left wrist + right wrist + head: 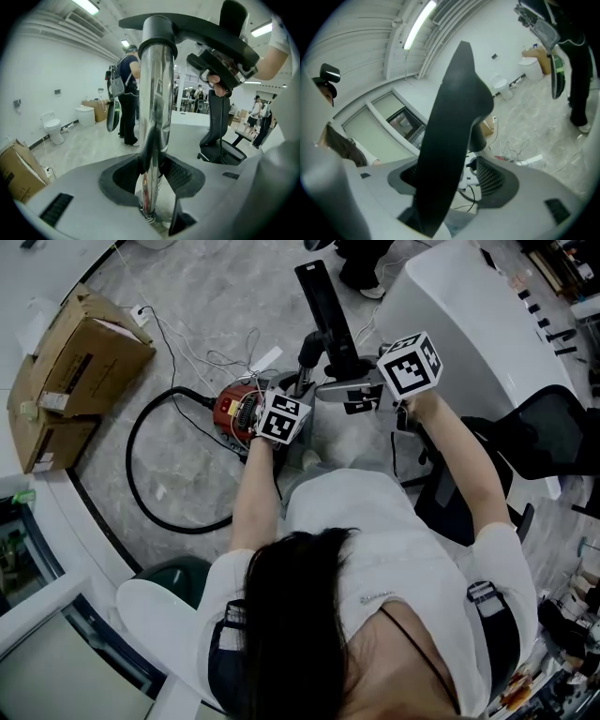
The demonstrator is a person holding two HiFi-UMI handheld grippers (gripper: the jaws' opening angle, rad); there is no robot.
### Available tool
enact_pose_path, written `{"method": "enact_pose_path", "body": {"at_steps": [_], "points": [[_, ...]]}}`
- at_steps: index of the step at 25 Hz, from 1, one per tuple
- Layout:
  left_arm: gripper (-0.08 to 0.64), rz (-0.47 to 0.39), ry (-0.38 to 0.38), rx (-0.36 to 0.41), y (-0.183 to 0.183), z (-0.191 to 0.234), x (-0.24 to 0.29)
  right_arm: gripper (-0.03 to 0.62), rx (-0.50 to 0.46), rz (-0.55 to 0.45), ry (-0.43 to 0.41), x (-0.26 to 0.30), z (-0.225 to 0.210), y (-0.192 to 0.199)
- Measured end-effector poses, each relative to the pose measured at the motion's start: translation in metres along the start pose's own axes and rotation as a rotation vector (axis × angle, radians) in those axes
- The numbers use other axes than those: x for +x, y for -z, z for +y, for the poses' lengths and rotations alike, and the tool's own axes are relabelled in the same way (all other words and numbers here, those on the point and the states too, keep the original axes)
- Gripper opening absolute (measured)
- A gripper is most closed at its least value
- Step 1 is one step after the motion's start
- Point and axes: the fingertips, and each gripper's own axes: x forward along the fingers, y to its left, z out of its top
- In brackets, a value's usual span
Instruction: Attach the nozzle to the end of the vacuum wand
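Grips the chrome wand [154, 93] in the left tongs [152, 174], both ribbed pads pressed against the tube, upright between them. Holds the right tongs [451, 174] wide apart around the black nozzle [452, 117]. Hides the left pad behind the nozzle's broad flat side, so cannot tell contact there. Stands clear of the right pad, with floor and cable showing through the gap. Meets the wand's far end with the nozzle's collar, seen in the left gripper view as a black arm crossing to the right over the top of the tube. Points both tongs away from the body in the head view, the left one just beside the red vacuum body [232, 411].

Sends a black hose [128, 460] out left from the vacuum body, looping over the grey floor [202, 296] and back near the left elbow. Leaves open floor inside the loop and beyond it to the far left, crossed only by thin white cables [220, 360]. Closes the left side with a cardboard box [80, 357] against a curved white edge. Crowds the right side with a curved white worktop [469, 324] far right and a black office chair [548, 432] just beside the right forearm. Shows a standing person [126, 89] well apart, at the far end of the floor in the left gripper view.
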Motion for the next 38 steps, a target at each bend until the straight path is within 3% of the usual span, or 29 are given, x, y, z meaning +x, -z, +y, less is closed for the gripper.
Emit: {"method": "enact_pose_path", "body": {"at_steps": [5, 9, 13, 17, 22, 26, 31, 34, 38], "points": [[0.153, -0.003, -0.004, -0.019, -0.001, -0.002, 0.000, 0.328, -0.063, -0.099, 0.001, -0.010, -0.001, -0.006], [0.153, -0.016, -0.009, -0.052, 0.000, -0.001, 0.002, 0.343, -0.025, -0.211, 0.014, -0.024, -0.012, -0.015], [0.155, -0.032, -0.010, -0.093, 0.000, -0.002, 0.001, 0.351, 0.041, -0.339, -0.061, -0.034, -0.004, -0.026], [0.169, -0.045, -0.021, -0.117, 0.000, 0.000, -0.002, 0.354, 0.035, -0.360, -0.044, -0.037, -0.007, -0.026], [0.221, -0.051, -0.017, -0.129, 0.001, 0.001, -0.011, 0.354, 0.067, -0.453, -0.081, -0.050, -0.006, -0.033], [0.243, -0.071, -0.015, -0.147, -0.001, 0.004, -0.022, 0.362, 0.005, -0.501, 0.007, -0.059, -0.014, -0.039], [0.259, -0.121, 0.014, -0.219, -0.004, 0.005, -0.043, 0.371, -0.040, -0.557, 0.008, -0.071, -0.008, -0.042], [0.270, -0.169, 0.051, -0.280, -0.011, 0.004, -0.057, 0.377, -0.061, -0.574, 0.065, -0.077, -0.011, -0.038], [0.272, -0.250, -0.014, -0.350, -0.023, 0.016, -0.079, 0.379, -0.144, -0.567, 0.164, -0.087, -0.010, -0.031]]}}
